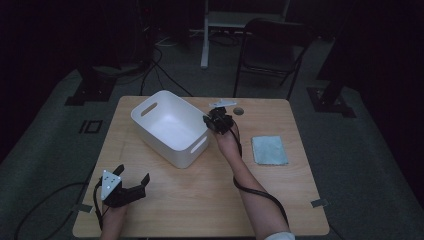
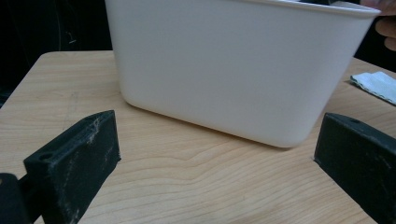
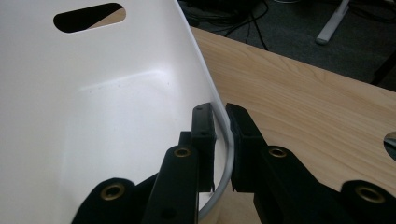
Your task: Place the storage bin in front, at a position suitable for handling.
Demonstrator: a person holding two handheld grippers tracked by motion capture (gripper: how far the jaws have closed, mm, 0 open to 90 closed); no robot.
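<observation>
Wooden table [image 1: 200, 200], clamped white bin [image 1: 170, 127]

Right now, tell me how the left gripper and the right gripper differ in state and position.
The left gripper has its fingers spread wide with nothing between them; the right gripper has its fingers shut on the white bin's rim. The left one sits near the table's front-left corner, apart from the bin; the right one is at the bin's far right corner. Both are black and hand-held.

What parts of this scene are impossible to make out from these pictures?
- Bin floor near its front wall: high view, hidden by that wall.
- Bin's far side: left gripper view, hidden by its near wall.
- Cloth: left gripper view, cut off by the edge.
- Round mark: high view, too small.
</observation>
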